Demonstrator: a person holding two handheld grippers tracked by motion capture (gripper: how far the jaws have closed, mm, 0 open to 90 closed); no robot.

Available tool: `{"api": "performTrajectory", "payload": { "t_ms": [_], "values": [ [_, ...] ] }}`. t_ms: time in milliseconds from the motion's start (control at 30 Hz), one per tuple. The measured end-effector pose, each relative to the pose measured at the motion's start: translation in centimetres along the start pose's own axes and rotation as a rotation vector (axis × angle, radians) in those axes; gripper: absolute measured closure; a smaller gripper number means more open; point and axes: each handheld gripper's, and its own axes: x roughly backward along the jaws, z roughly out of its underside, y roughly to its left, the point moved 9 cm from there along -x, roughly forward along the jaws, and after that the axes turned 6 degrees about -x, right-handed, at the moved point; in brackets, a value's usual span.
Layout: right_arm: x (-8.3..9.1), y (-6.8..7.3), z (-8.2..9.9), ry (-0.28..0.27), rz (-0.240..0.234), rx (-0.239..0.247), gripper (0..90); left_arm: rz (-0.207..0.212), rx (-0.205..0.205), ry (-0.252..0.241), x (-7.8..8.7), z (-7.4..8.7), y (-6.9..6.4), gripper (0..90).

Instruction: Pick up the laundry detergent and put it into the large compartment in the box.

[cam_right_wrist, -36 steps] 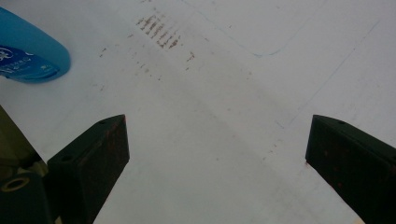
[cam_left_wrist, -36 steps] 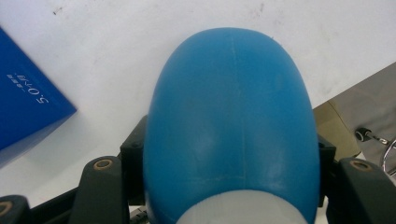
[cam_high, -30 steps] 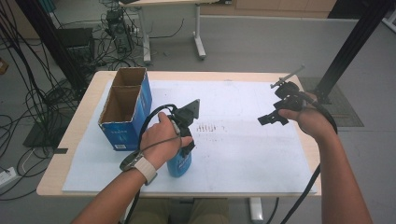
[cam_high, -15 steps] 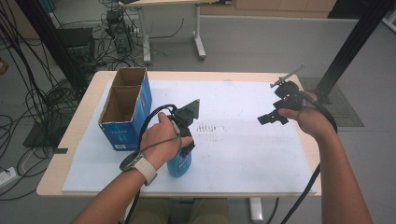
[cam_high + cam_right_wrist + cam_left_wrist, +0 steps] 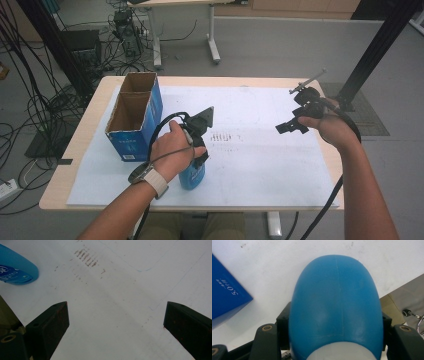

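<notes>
A blue plastic bottle (image 5: 192, 175) stands near the table's front edge on the white sheet (image 5: 250, 165), and my left gripper (image 5: 198, 150) is shut on it from above. In the left gripper view the bottle's rounded blue body (image 5: 335, 307) sits squeezed between the two black jaws. The same bottle (image 5: 15, 270) appears at the upper left of the right gripper view. My right gripper (image 5: 291, 126) hovers above the right part of the sheet with its jaws wide apart; the right gripper (image 5: 115, 322) has nothing between its fingers.
An open blue cardboard box (image 5: 134, 117) with two compartments stands at the table's left, close to the bottle. Faint brown marks (image 5: 225, 137) lie mid-sheet. Cables trail from both grippers. A black post (image 5: 375, 45) rises beyond the right corner.
</notes>
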Motion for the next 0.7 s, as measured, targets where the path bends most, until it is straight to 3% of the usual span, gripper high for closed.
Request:
{"api": "performTrajectory", "payload": {
  "t_ms": [700],
  "values": [
    [0.12,-0.21,0.27,0.0,0.003,-0.007,6.1,0.0,0.005,0.003,0.0,-0.03,-0.01,38.5]
  ]
}}
